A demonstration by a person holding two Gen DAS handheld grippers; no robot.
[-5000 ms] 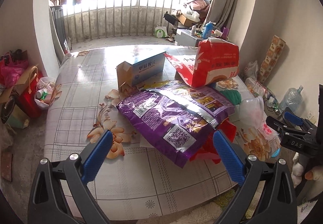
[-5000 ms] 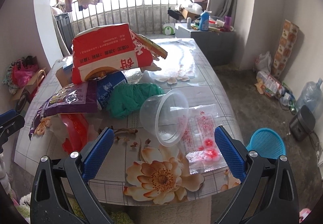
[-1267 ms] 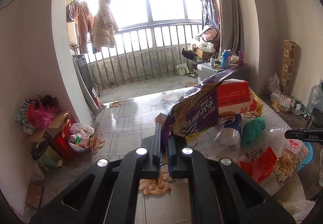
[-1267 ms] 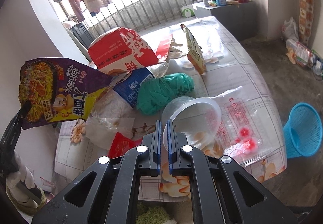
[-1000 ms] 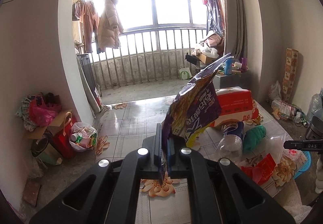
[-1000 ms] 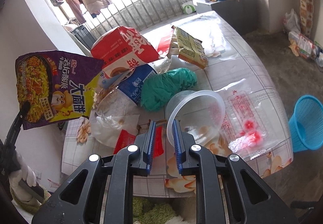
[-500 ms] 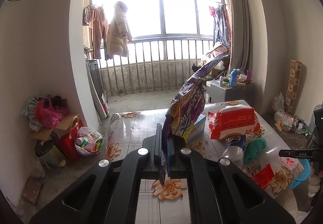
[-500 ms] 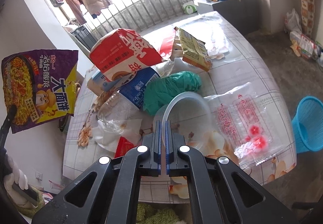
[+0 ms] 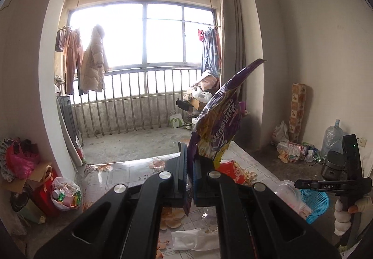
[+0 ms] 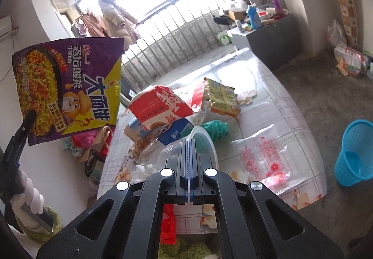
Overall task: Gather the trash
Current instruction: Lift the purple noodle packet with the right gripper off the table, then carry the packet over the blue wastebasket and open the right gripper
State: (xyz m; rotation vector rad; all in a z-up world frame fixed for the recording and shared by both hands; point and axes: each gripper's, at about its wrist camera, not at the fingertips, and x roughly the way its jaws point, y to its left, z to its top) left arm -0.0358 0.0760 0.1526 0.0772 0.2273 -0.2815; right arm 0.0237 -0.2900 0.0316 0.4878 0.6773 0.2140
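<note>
A bright balcony room fills the left wrist view: the left gripper (image 9: 190, 172) clamps one purple noodle bag (image 9: 221, 119), which rises ahead and could slip free. In the right wrist view, the right gripper (image 10: 189, 165) pinches one clear plastic cup (image 10: 205, 142) by its rim; one blue basket (image 10: 354, 154) sits far right.

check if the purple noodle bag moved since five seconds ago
Yes. The purple noodle bag lay flat on the table then; now the left tongs hold it up in the air, above the tabletop, level with the balcony railing.
</note>
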